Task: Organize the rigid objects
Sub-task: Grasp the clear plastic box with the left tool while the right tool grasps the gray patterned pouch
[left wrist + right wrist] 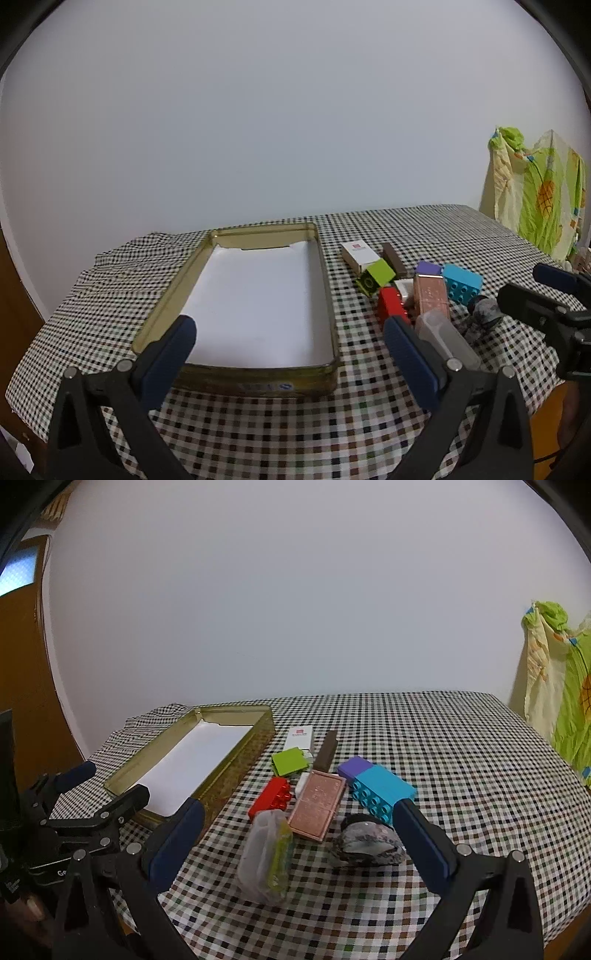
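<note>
A gold tin tray (258,382) lined with white paper lies on the checked cloth, nothing in it. My left gripper (291,332) hovers open over its near end. To the tray's right lies a cluster: white box (300,736), brown bar (327,753), green block (290,762), red brick (271,797), pink flat case (317,805), purple block (354,766), blue brick (380,790), clear plastic case (264,853) and a grey stone (365,843). My right gripper (299,823) hangs open just before the clear case and stone, holding nothing.
The checked tablecloth (461,775) covers the table; its right half is bare cloth. A green and yellow patterned fabric (561,686) hangs at the far right. A brown wooden door (22,686) stands left. A plain white wall is behind.
</note>
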The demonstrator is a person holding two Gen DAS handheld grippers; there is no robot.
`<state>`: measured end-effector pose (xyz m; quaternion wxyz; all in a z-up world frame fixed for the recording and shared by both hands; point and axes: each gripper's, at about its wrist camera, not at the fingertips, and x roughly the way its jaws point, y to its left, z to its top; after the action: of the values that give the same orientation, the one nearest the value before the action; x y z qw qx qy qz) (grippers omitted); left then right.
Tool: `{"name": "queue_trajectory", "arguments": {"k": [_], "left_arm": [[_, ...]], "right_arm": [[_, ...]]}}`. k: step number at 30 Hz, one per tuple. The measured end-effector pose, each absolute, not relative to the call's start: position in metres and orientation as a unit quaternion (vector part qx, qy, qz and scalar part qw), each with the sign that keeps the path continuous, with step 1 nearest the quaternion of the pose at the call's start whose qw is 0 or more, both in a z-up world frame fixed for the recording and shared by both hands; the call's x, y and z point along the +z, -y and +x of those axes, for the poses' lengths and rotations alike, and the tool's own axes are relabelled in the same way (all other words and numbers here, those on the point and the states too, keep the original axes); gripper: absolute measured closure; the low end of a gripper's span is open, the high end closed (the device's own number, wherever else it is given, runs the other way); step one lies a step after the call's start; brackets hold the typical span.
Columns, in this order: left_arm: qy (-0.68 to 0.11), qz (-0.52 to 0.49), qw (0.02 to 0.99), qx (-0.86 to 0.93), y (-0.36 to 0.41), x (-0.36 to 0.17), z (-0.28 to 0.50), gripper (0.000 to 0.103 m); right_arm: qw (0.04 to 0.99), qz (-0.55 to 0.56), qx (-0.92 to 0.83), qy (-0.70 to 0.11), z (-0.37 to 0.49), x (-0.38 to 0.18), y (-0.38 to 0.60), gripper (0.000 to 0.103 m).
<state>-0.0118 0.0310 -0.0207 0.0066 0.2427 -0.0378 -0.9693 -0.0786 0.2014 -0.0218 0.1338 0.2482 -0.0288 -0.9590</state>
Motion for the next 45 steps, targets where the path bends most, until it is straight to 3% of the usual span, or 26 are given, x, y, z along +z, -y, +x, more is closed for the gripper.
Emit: {"name": "queue_trajectory", "arguments": {"k": [28, 31, 34, 36, 38, 45], "left_arm": [[0.088, 0.287, -0.098, -0.949, -0.125, -0.052, -0.024, 0.001], [0.089, 0.292, -0.102, -0.947, -0.128, -0.058, -0.028, 0.01], [0.079, 0.306, -0.114, -0.942, -0.126, -0.063, -0.034, 0.029], [0.073, 0.308, -0.122, -0.941, -0.124, -0.065, -0.036, 0.06], [0.066, 0.312, -0.13, -0.939, -0.121, -0.068, -0.037, 0.074], [0.048, 0.285, -0.128, -0.949, -0.109, -0.056, -0.03, 0.076]], "right_arm": [[0.078, 0.273, -0.953, 0.104, -0.088, -0.056, -0.284, 0.0], [0.077, 0.279, -0.951, 0.111, -0.091, -0.061, -0.291, 0.0], [0.076, 0.284, -0.949, 0.113, -0.094, -0.065, -0.292, 0.0], [0.076, 0.286, -0.949, 0.112, -0.096, -0.067, -0.292, 0.0], [0.076, 0.29, -0.948, 0.106, -0.096, -0.07, -0.29, 0.0], [0.085, 0.301, -0.948, 0.067, -0.1, -0.074, -0.27, 0.0]]}}
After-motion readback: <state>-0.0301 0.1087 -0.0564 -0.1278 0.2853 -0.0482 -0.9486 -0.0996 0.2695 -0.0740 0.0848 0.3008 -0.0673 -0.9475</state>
